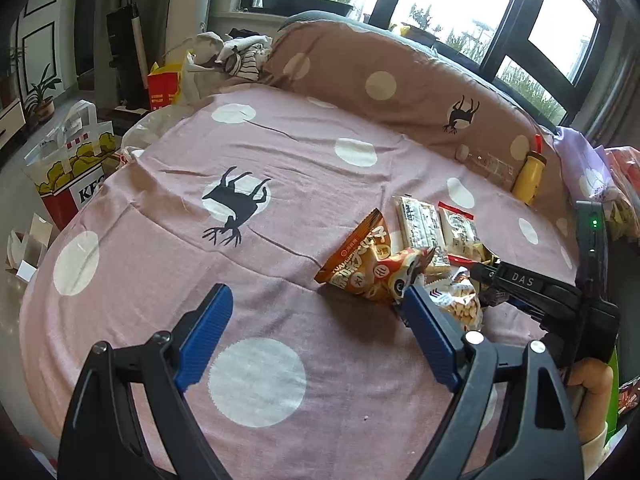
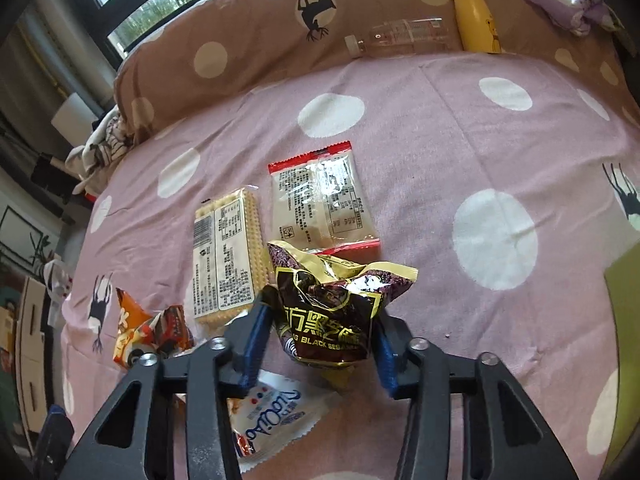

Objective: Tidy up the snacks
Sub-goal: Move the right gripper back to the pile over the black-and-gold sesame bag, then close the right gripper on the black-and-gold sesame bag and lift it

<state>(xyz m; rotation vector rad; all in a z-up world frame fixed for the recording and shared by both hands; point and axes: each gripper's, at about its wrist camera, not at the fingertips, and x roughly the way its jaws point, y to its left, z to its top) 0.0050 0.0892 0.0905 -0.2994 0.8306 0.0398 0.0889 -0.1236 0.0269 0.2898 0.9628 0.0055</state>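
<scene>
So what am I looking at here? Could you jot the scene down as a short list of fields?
surface: pink bedspread with white dots and deer prints
right tongs: shut on black sesame packet, squeezing its sides
left tongs: open, nothing between them
lying flat: cracker pack, red-edged packet
also nearby: orange snack bag, white packet under the right tongs
by the pillow: clear bottle, yellow bottle
</scene>
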